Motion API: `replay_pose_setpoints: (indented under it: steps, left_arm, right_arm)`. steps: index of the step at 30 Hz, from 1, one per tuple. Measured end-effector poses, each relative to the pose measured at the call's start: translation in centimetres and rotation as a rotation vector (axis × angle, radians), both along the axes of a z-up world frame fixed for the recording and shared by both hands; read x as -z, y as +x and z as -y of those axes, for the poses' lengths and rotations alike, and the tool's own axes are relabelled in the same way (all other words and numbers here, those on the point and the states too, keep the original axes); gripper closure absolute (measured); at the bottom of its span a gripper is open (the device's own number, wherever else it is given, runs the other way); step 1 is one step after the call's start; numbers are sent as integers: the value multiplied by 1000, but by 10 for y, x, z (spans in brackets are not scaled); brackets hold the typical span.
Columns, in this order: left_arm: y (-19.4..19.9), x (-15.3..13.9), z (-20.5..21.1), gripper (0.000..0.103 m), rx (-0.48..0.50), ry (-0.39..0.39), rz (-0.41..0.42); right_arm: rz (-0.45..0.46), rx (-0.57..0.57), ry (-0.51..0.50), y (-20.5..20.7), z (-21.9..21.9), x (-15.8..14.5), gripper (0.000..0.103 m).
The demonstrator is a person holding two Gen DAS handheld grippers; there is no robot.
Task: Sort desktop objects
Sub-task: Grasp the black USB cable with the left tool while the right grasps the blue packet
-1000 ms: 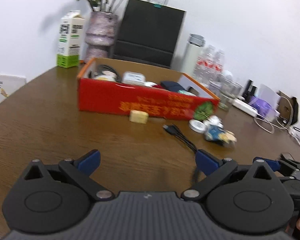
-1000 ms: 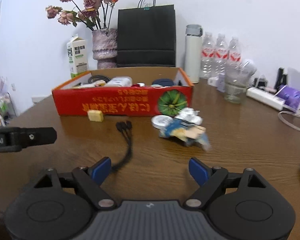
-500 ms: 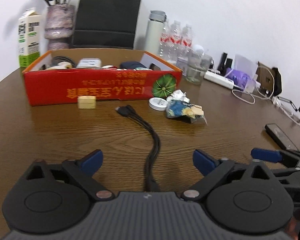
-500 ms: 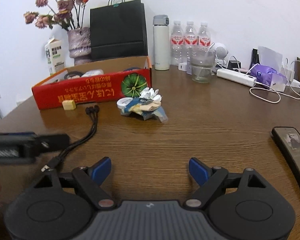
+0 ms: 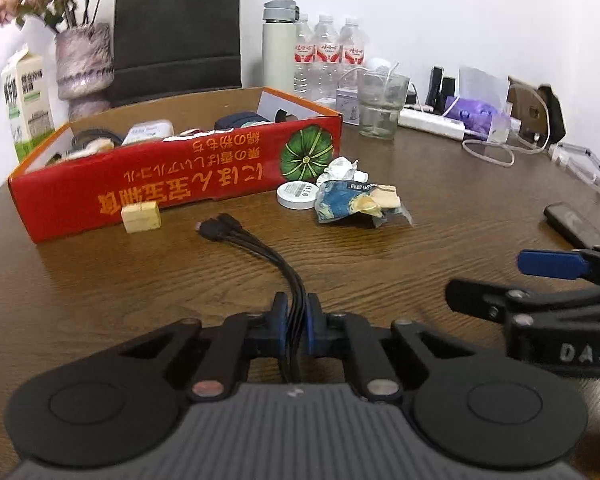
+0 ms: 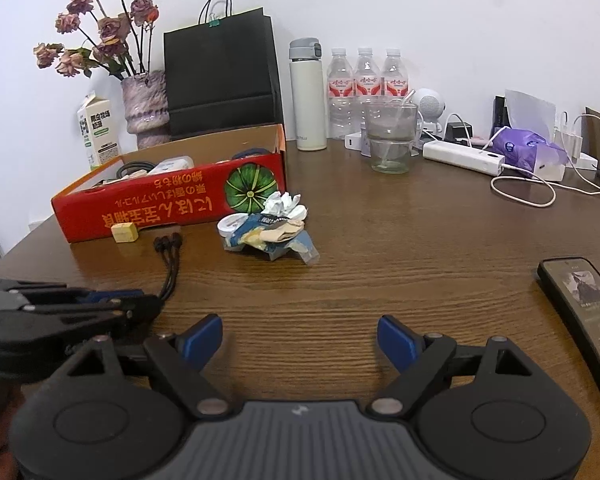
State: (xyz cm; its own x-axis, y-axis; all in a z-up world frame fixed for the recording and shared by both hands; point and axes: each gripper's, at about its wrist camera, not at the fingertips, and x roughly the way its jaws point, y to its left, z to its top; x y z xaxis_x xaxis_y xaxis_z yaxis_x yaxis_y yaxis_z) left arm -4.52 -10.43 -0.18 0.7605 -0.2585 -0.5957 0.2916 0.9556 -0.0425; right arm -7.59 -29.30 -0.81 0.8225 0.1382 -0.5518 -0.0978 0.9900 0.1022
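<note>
Since a second ago the left claw [image 5: 298,322] has been closing and now pinches the cable [image 5: 260,250] low centre, its plugs lying on the table [image 5: 420,264] just before the box [image 5: 172,188]. Judged light, limp, likely to dangle; the bundled strands suit gripping. Right claw [image 6: 300,338] hangs open, empty, angled down.

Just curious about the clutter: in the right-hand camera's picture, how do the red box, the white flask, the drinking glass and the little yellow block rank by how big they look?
1. red box
2. white flask
3. drinking glass
4. yellow block

The block lies nearer yet looks smallest.
</note>
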Motion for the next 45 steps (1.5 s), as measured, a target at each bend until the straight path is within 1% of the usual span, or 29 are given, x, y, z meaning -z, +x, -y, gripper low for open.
replay_pose_setpoints:
  steps: [4,6,8,10,13,14,15,17,18,20,22,23,24,25,26,27,28,29,30,33,36,39,41,42,44,45]
  left_arm:
    - [-9,-6,-19,95,7,-127,-38]
    - [-17,-15,-28,95,-4,-154,-11]
    - [-24,-26,-37,101,-11,-180,25]
    - [-29,-40,-48,101,-26,-209,62]
    - [-33,-55,-61,102,-43,-224,113]
    - [-34,-58,-65,102,-49,-227,127]
    - [-35,-61,-69,102,-53,-231,137]
    - [-36,-63,-75,102,-65,-232,144]
    - [-36,-63,-77,102,-68,-232,143]
    - [-34,-61,-80,102,-67,-224,122]
    - [-29,-53,-79,102,-54,-212,73]
    - [-27,-49,-78,101,-40,-209,50]
    - [-26,-44,-76,99,-31,-210,30]
    - [-27,-40,-75,93,-14,-205,14]
    - [-29,-36,-72,86,5,-190,-3]
    - [-33,-32,-70,70,13,-181,-10]
    - [-38,-30,-69,51,23,-177,-10]
    - [-44,-28,-68,45,40,-178,-9]
    - [-49,-25,-68,41,58,-180,-17]
    - [-56,-18,-62,41,83,-161,-55]
    - [-56,-14,-55,42,86,-136,-68]
    - [-56,-11,-52,43,63,-109,-64]
    - [-53,-8,-52,46,47,-118,-89]
    - [-53,-8,-51,51,45,-114,-92]
    - [-55,-8,-46,64,46,-56,-75]
    - [-56,-8,-45,76,45,-31,-70]
  right_arm:
    - [19,-28,-9,7,-6,-6,19]
    - [30,-46,-19,16,-10,-9,20]
    - [34,-57,-21,29,-14,-12,20]
    - [31,-66,-14,48,-18,-14,20]
    - [19,-68,-2,77,-25,-14,21]
    - [13,-66,-4,85,-28,-13,24]
    - [3,-61,-9,93,-31,-12,30]
    - [-22,-49,-16,108,-34,-7,35]
    - [-40,-38,-19,113,-35,-3,41]
    - [-60,-21,-26,118,-37,3,46]
    - [-64,-24,-26,116,-37,7,50]
    - [-65,-28,-26,114,-36,8,55]
    - [-68,-34,-26,112,-36,9,60]
    - [-64,-38,-39,107,-37,9,64]
    - [-64,-42,-52,103,-38,8,73]
    - [-65,-46,-63,98,-39,8,78]
    - [-66,-50,-71,91,-39,8,79]
    - [-66,-53,-71,85,-38,7,79]
    - [-64,-58,-68,78,-37,7,80]
    - [-59,-74,-67,57,-35,6,82]
    - [-54,-82,-37,38,-33,5,84]
    - [-21,-75,-24,18,-30,0,84]
    - [-12,-69,-17,5,-28,-3,84]
    - [-12,-72,-10,1,-27,-4,84]
    - [-12,-81,-7,-7,-26,-5,84]
    - [-10,-89,-13,-9,-27,-5,84]
